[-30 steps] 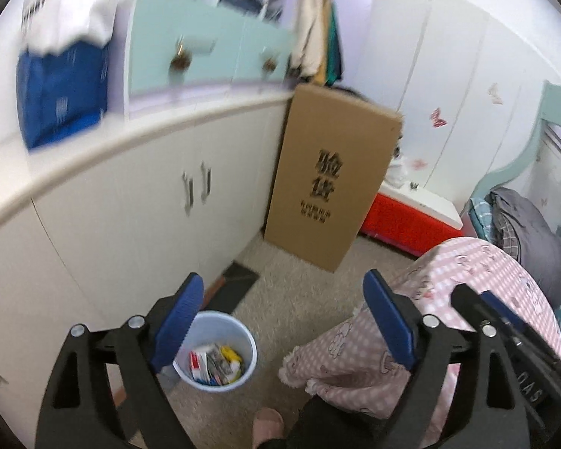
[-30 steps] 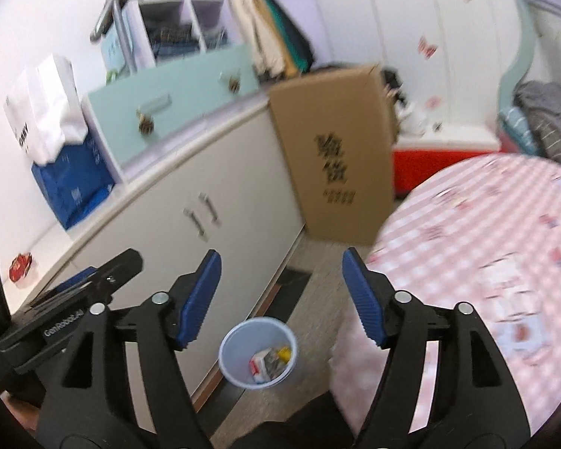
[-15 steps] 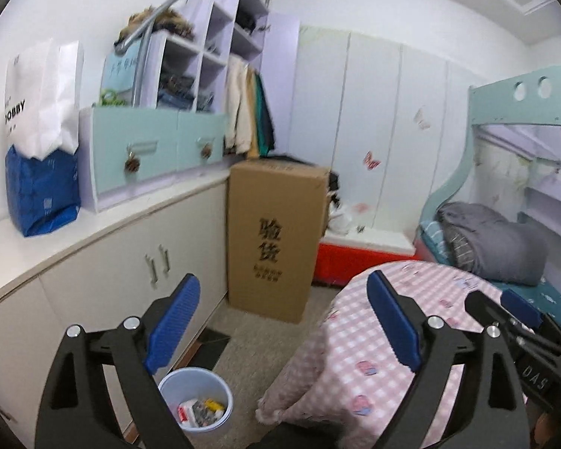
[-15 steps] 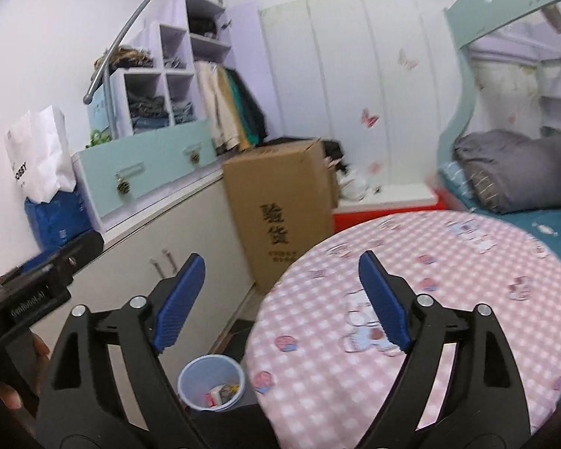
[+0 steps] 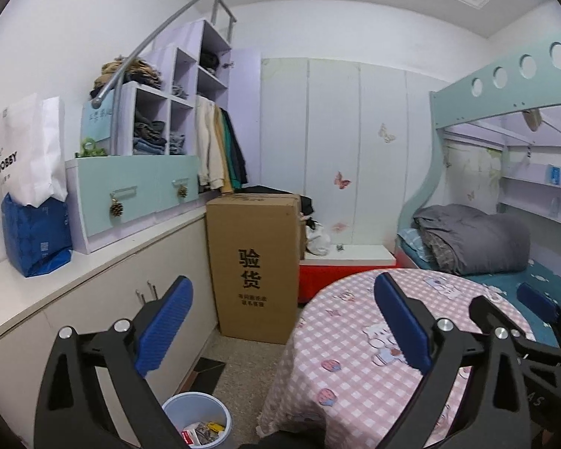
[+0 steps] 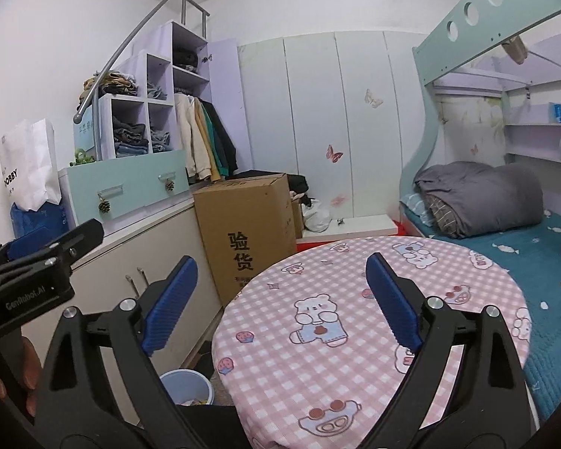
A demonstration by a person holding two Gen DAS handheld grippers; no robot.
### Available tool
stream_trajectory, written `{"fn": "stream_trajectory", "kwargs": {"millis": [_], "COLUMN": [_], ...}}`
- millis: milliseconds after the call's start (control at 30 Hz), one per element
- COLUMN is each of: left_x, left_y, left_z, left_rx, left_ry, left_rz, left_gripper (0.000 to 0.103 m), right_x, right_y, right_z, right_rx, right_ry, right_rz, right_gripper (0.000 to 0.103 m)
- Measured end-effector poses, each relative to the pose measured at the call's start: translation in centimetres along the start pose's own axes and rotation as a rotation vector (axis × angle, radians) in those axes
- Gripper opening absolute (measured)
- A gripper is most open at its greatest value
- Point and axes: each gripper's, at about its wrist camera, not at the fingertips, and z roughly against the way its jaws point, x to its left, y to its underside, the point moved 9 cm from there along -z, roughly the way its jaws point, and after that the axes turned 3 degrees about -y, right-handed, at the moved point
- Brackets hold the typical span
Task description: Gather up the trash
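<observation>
1. Left wrist view: your left gripper (image 5: 280, 321) is opening wide, nothing between its jaws.
2. Your right gripper (image 6: 278, 299) is likewise opening, holding nothing, over the pink checked desk (image 6: 318, 374).
3. The trash bin (image 5: 198, 417) is sitting on the floor beside the desk, wrappers inside.

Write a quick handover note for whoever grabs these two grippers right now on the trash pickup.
Left gripper: jaws opening, nothing between them.
Right gripper: jaws opening, also empty.
Both point across the round table with its pink checked cloth; no trash shows on the cloth.
Blue trash bin stands on the floor between the table and the white cabinets, with wrappers already inside.
Done: some trash is binned.
Left: look over the room for more; none is visible in these views.
</observation>
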Motion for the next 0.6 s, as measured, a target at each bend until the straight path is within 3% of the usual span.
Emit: {"fn": "stream_trajectory", "kwargs": {"millis": [333, 600], "left_x": [-1.2, -1.0], "left_y": [0.8, 0.9], "left_z": [1.6, 1.4], "left_rx": [-0.013, -0.014], "left_ry": [0.027, 0.0], "left_rz": [-0.031, -0.043], "left_gripper": [0.096, 0.096], "right_x": [0.0, -0.3], "right_y": [0.4, 0.2], "right_z": [1.3, 1.6], "right_rx": [-0.018, -0.017], "right_ry": [0.017, 0.021], "right_rz": [0.023, 0.025], "right_gripper": [0.091, 0.092]}}
